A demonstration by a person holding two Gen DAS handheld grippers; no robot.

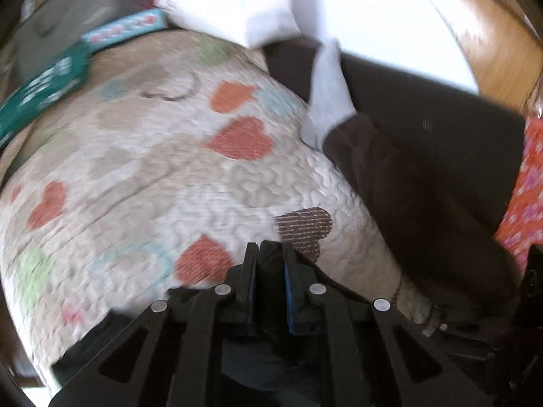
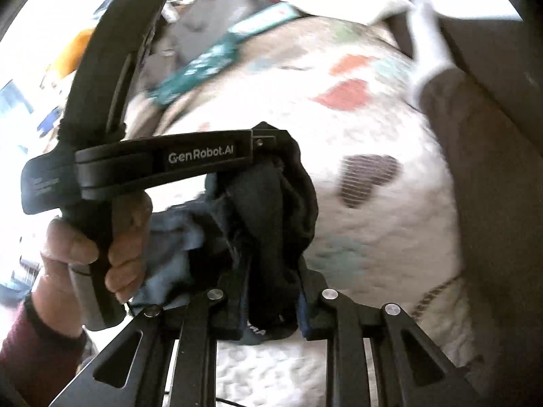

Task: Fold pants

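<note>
The pants (image 2: 271,210) are dark navy with a lighter blue inner side, bunched up and held above the quilt. My right gripper (image 2: 273,264) is shut on a thick fold of them. My left gripper (image 2: 268,146) shows side-on in the right wrist view, held by a hand, with its tip in the same bunch of cloth. In the left wrist view my left gripper (image 1: 268,251) has its jaws nearly together with dark pants cloth (image 1: 268,261) between the blue pads.
A white quilt with coloured hearts (image 1: 163,169) covers the bed below. A dark brown cloth (image 1: 424,176) and a white sock (image 1: 329,95) lie at its right side. Teal boxes (image 1: 44,91) and clutter sit at the far left. An orange patterned fabric (image 1: 529,183) is at the right edge.
</note>
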